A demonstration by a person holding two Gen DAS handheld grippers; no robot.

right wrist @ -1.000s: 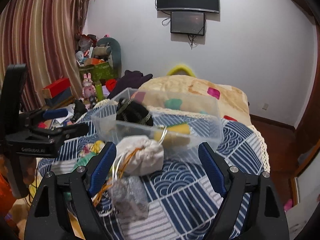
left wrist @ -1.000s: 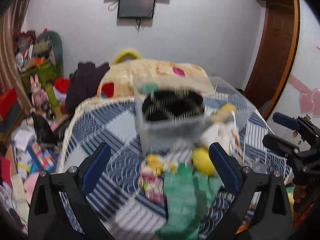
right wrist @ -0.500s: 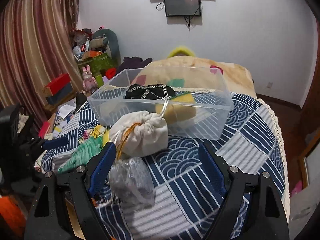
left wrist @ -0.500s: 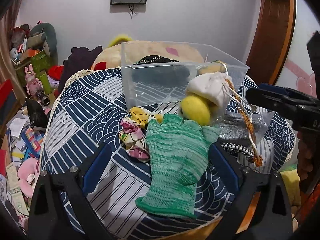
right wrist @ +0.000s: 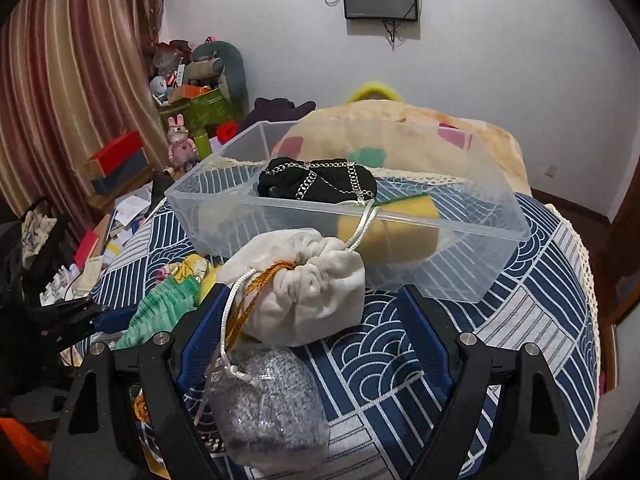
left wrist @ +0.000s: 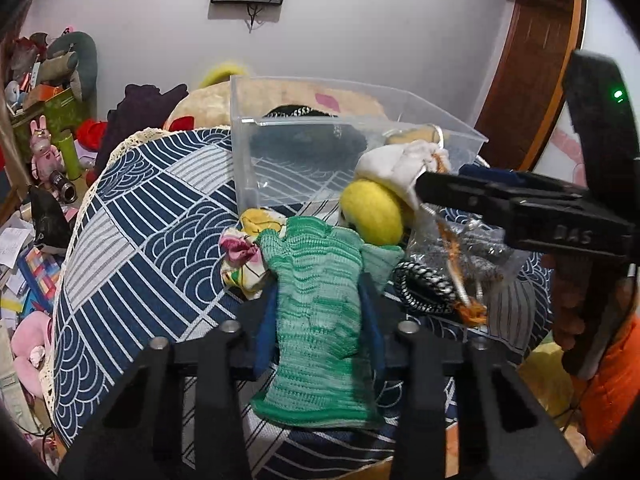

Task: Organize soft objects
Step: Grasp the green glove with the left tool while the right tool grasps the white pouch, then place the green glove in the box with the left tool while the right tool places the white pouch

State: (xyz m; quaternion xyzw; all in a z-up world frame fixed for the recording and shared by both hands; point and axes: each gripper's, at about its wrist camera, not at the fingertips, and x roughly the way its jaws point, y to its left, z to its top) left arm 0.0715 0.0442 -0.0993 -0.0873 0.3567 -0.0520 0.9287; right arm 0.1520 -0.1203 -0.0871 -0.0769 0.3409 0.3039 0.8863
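Note:
My left gripper (left wrist: 320, 312) is shut on a green knit glove (left wrist: 316, 312) lying on the blue patterned tablecloth (left wrist: 140, 248). Beside the glove lie a floral cloth scrap (left wrist: 244, 256), a yellow ball (left wrist: 374, 210), a white drawstring pouch (left wrist: 396, 168) and a black-and-white cord (left wrist: 424, 284). My right gripper (right wrist: 312, 324) is open, its fingers on either side of the white drawstring pouch (right wrist: 308, 284), above a clear bag of grey material (right wrist: 268, 404). The clear plastic bin (right wrist: 460, 216) behind holds a black chained item (right wrist: 320, 184) and a yellow sponge (right wrist: 396, 232).
The table's front edge is close under both grippers. A beige blanket (right wrist: 400, 132) lies behind the bin. Cluttered toys and boxes (right wrist: 120, 168) fill the floor to the left. The right gripper's body (left wrist: 560, 216) crosses the right of the left wrist view.
My left gripper has moved down to the green glove and closed on it. My right gripper has moved forward and lower so its open fingers flank the white pouch.

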